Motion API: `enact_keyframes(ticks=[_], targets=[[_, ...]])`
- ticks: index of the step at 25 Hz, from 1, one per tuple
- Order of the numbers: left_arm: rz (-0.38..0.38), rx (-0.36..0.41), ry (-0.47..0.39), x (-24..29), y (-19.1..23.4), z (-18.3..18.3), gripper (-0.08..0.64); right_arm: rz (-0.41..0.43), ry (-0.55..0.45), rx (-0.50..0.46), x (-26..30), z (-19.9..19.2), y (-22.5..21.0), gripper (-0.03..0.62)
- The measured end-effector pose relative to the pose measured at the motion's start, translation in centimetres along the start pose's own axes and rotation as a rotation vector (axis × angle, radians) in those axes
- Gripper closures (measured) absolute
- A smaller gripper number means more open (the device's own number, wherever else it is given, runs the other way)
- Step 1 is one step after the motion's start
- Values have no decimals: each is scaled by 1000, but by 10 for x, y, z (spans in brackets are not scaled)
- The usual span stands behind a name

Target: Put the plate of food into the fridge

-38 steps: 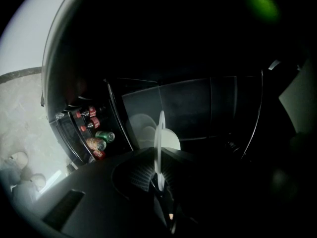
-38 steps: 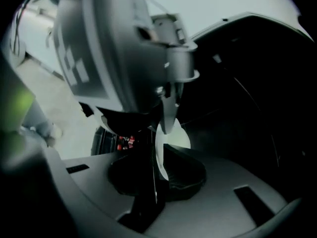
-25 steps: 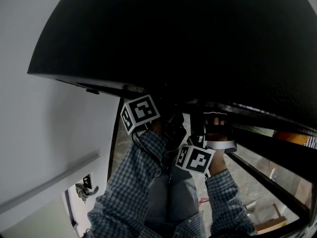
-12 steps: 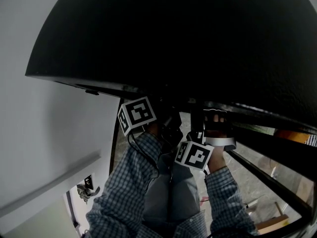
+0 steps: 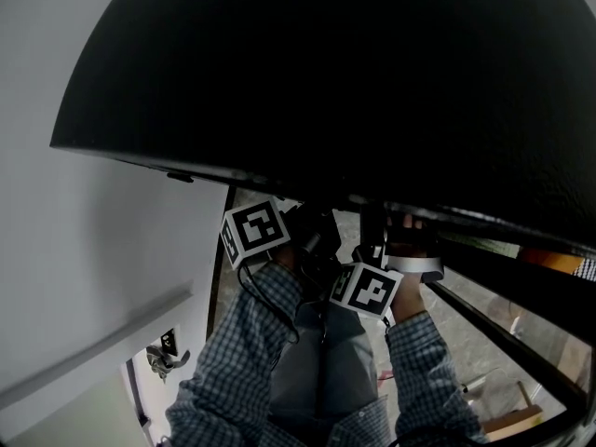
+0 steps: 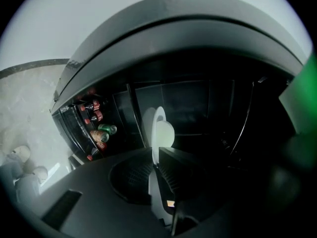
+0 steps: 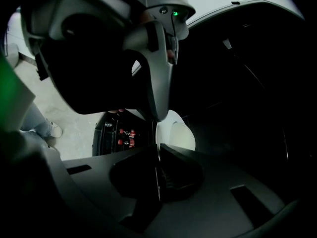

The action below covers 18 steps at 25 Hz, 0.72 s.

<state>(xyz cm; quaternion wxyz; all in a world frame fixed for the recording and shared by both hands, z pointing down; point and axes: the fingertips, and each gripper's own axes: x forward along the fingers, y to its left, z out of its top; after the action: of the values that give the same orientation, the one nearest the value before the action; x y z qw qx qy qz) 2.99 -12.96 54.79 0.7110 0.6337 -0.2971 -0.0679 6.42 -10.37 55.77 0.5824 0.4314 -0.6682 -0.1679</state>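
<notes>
We're gripping the plate (image 6: 159, 120) with both tools. The left gripper (image 6: 156, 156) is clamping its rim, jaws pinching the white edge, and the plate is showing edge-on just past the tips with a pale rounded lump of food (image 6: 166, 134) against its right face. The right gripper (image 7: 157, 155) is also biting down on the same thin rim, with the white plate spreading out beyond and right of its jaws and the left tool's grey body looming close above. The plate is sitting at the mouth of the open fridge (image 6: 208, 108), with the dark cavity and shelf lines lying far behind it. At far left, the door rack (image 6: 74, 128) is holding a green can (image 6: 107, 129) and red-capped bottles (image 6: 94, 116). From the head view, the black fridge body is filling most of the frame. We're keeping both marker cubes side by side below it, checked sleeves (image 5: 244, 347) near us, and a white wall (image 5: 93, 250) on the left.
</notes>
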Motion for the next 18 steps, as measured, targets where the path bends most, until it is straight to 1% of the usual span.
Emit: enact_keyframes(ticks=[5,7,9,12,15,18], targets=[[6,-4,-4,-7,4,0,532,-18,-3,18,3,2,0,568],[11,2,-1,-8,4,-2,532,-20,-14,53,1,1,-3,568],[14,7,3,-9,4,-3,532,-26,-30,91,0,1,-8,540],[16,7,6,-10,6,-3,532,-30,-40,127,-3,1,-13,518],[13,6,8,-13,12,-2,532,-40,-39,158,-10,-1,-11,518],[8,11,14,-15,15,-2,532,-65,-51,210,-23,-3,-11,520]])
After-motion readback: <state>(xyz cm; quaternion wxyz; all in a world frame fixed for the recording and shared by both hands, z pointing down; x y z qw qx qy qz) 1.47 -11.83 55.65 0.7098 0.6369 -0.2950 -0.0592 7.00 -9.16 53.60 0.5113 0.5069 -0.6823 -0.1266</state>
